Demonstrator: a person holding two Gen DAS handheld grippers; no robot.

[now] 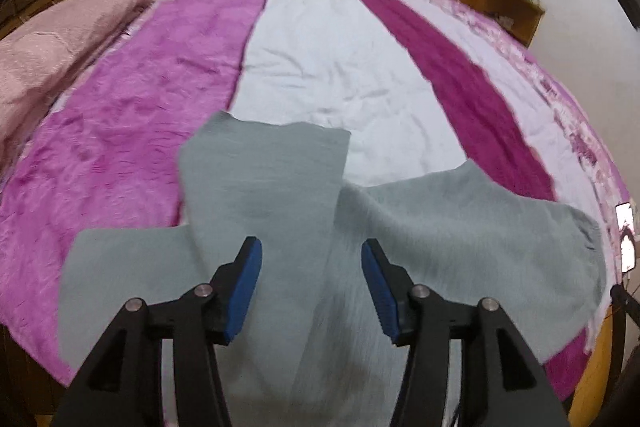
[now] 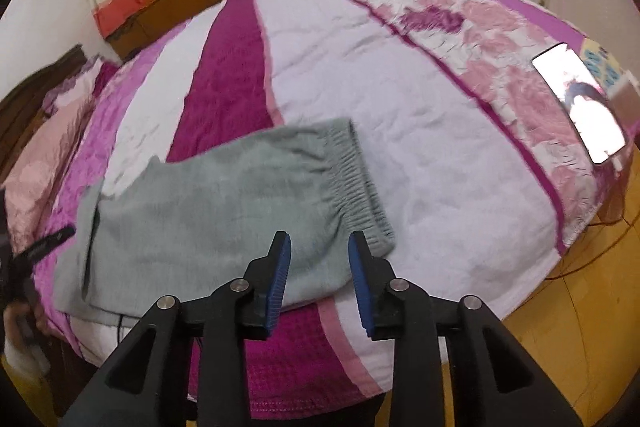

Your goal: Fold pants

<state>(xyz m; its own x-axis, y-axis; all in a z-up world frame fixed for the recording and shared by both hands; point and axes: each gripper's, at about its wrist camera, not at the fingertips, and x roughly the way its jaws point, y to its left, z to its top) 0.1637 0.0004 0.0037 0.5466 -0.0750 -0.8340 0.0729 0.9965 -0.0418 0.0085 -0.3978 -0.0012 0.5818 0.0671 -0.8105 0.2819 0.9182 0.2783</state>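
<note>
Blue-padded left gripper (image 1: 311,263) and right gripper (image 2: 319,255) hover wide open over grey pants (image 1: 280,227); grasp edges squarely.

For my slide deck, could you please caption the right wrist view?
Open right gripper above grey pants near the waistband, on a striped bed.

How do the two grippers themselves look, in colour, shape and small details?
Both look alike. The left gripper and the right gripper have matte black, angular linkage arms with triangular cut-outs, joined by round silver pivot pins. Each finger carries a blue ribbed pad on its inner face. No markings or sleeves show on them.
</note>
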